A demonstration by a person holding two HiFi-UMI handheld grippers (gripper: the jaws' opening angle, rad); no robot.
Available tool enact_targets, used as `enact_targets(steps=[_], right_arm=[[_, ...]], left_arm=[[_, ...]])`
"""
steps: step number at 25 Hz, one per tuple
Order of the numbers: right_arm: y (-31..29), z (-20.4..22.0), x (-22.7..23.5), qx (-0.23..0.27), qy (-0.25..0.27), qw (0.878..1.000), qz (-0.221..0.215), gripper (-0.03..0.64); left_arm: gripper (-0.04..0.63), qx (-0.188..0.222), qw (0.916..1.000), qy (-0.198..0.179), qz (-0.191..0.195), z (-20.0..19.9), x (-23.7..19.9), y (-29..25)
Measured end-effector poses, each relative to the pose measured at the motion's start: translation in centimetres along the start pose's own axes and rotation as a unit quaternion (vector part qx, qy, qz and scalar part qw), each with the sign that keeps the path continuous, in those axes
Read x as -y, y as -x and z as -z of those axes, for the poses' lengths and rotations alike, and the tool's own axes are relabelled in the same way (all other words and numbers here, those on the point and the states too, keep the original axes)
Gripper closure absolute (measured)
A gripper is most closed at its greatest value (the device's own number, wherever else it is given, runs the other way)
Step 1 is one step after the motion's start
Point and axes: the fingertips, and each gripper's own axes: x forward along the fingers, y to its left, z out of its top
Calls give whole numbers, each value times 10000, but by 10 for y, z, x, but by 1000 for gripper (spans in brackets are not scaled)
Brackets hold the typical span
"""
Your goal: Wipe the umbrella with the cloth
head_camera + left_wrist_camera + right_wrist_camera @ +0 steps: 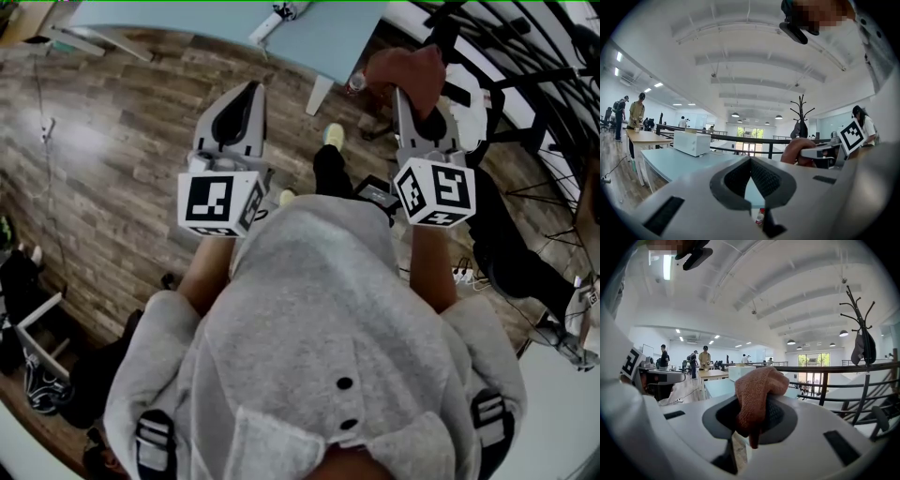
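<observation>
Left gripper (pixel 246 98) is held forward, near level, jaws closed on nothing. Right gripper (pixel 412 112) sits alongside in like pose, jaws clamping the reddish cloth (pixel 408 70).

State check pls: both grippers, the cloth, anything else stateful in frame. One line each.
left gripper: jaws shut, nothing between them.
right gripper: jaws shut on the cloth.
cloth: bunched, clamped in the right gripper, one end hanging below the jaws.
coat rack: upright, a dark item hanging on it.

A white box (pixel 692 142) sits on the pale-blue table (pixel 665 165).
</observation>
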Motion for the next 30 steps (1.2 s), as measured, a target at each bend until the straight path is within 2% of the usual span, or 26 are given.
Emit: enact_targets(steps=[7,17,30], right_arm=[[-58,-14,30,21,5,10000,0,535],[-137,-23,68,-255,-49,9987,-438,535],[-195,-19,137,-513,-206,9948,-852,535]], left_arm=[[581,-128,9999,-46,-10,-8,-20,-58],[581,-316,9993,-27,-198,-16,-34,-137],[581,-654,9965,-135,-502,-21,-17,-225]])
